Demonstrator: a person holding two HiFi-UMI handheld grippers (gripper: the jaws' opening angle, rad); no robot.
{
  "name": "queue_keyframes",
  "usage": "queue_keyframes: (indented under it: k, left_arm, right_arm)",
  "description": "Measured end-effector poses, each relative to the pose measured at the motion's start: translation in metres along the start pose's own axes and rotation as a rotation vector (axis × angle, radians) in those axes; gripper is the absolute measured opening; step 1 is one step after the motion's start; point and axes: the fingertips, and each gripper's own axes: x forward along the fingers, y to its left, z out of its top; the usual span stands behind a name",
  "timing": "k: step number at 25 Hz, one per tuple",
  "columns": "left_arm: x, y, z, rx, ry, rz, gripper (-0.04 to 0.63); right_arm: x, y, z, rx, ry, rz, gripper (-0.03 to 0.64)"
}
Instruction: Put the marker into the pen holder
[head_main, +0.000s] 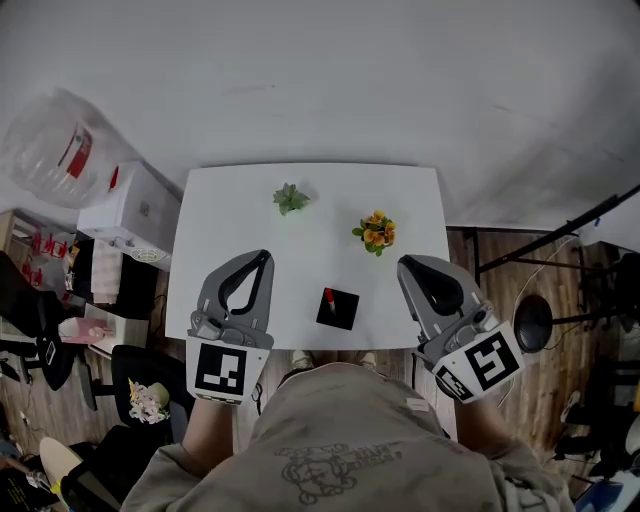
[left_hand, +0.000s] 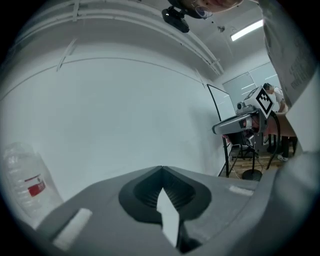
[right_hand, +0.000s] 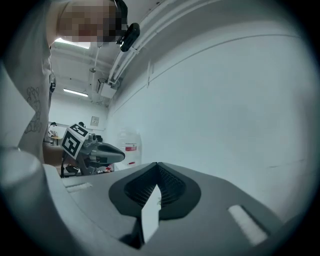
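On the white table (head_main: 230, 215) stands a black square pen holder (head_main: 340, 312) near the front edge, with a red marker (head_main: 329, 297) showing at its top. My left gripper (head_main: 264, 257) is held to the holder's left, jaws shut and empty. To the holder's right is my right gripper (head_main: 405, 263), also shut with nothing in it. Both are raised and apart from the holder. The left gripper view shows its closed jaws against the wall and the right gripper (left_hand: 250, 117) beyond. The right gripper view looks past its shut jaws to the left gripper (right_hand: 95, 150).
A small green plant (head_main: 290, 198) and an orange flower pot (head_main: 375, 231) stand further back on the table. A large plastic bottle (head_main: 60, 150) and a white box (head_main: 130, 210) are at the left, a black stand (head_main: 530, 320) at the right.
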Motion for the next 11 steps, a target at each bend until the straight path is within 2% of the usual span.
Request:
queue_keyframes:
  k: [4,11]
  left_arm:
    - [0.007,-0.01,-0.037,-0.076,0.071,-0.02,0.0]
    - [0.01,-0.018,-0.052,-0.084,0.105,-0.041,0.0]
  right_arm:
    - [0.006,-0.001,-0.027,0.037,0.062,0.007,0.028]
    - [0.014,0.003,-0.041,0.046,0.095,0.022,0.028]
